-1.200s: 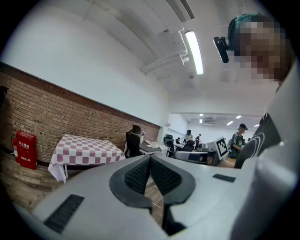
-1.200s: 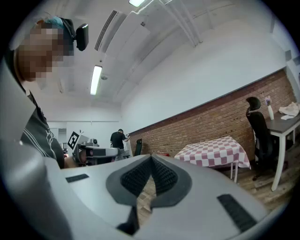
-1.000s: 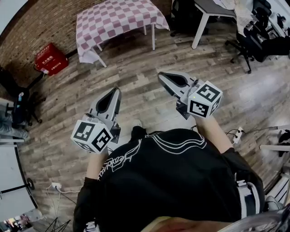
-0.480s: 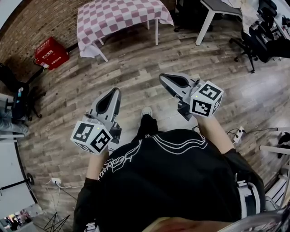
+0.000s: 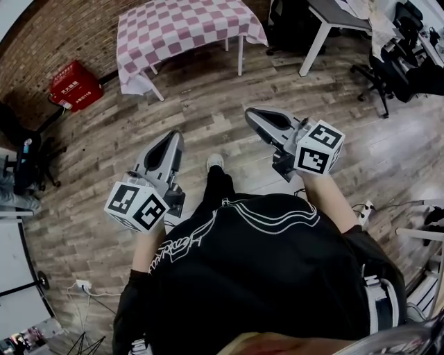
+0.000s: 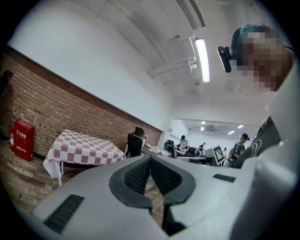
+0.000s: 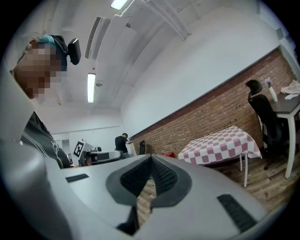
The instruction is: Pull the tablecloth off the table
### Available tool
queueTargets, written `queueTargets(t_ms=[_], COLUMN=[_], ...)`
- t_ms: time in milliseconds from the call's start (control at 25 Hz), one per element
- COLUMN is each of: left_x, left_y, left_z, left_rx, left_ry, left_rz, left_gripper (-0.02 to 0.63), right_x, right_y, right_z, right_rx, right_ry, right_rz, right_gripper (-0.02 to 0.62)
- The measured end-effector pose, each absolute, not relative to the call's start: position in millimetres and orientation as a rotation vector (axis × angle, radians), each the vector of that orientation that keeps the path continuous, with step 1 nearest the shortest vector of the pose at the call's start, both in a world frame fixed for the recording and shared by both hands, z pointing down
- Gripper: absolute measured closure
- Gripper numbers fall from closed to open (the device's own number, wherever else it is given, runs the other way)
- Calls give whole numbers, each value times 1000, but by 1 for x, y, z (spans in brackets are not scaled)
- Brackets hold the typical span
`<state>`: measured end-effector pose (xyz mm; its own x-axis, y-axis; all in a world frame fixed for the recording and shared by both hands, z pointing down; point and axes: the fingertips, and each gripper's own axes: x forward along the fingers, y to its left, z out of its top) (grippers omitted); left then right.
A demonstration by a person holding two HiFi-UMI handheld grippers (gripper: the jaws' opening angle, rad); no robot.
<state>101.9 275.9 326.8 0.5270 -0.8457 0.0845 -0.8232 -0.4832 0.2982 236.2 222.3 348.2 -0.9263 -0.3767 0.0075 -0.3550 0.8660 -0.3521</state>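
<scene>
At the far left of the head view a red box [image 5: 75, 84] sits on the wooden floor [image 5: 208, 104] by the brick wall [image 5: 55, 35]. To its right, at the top of the view, the table [image 5: 240, 57] stands on white legs. It is covered by the pink-and-white checked tablecloth [image 5: 184, 31], whose edges hang down on the visible sides. One corner droops beside the front left leg. The cloth lies well apart from both tools, and nothing touches it.

Lower and nearer, the left hand-held gripper [image 5: 176, 135] is held out over bare floor, pointing up the picture towards the table. Its own view shows its two ribbed dark pads pressed together with nothing between them, so it is closed and empty. In that view the covered table appears beyond the tips, to the left. Its marker cube [image 5: 137, 206] sits at the person's end of the tool. Between the two tools the person's white shoe [image 5: 215, 161] shows on the floor, just above the black top [image 5: 263, 277].

The right hand-held gripper [image 5: 251, 113] sits a little higher in the picture, its tips angled towards the upper left. Its own view likewise shows the pads meeting, closed on nothing, with the checked table off to the right. Further right stand a white desk [image 5: 326, 21] and a black office chair [image 5: 385, 69].
</scene>
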Motion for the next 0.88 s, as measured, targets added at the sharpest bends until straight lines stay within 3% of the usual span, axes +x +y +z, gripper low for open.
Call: queueTargets(t_ms=[400, 880], left_x=[48, -32], left_y=[190, -20], left_z=[344, 352], left_rx=[2438, 2435], left_ry=[-1397, -1318], left_rz=[-115, -5], left_gripper=[600, 600], right_x=[194, 138], right_y=[131, -70], right_z=[361, 367], right_rx=[-609, -728], right_ry=[2983, 2929], right_rz=[-579, -720], right_gripper=[598, 598])
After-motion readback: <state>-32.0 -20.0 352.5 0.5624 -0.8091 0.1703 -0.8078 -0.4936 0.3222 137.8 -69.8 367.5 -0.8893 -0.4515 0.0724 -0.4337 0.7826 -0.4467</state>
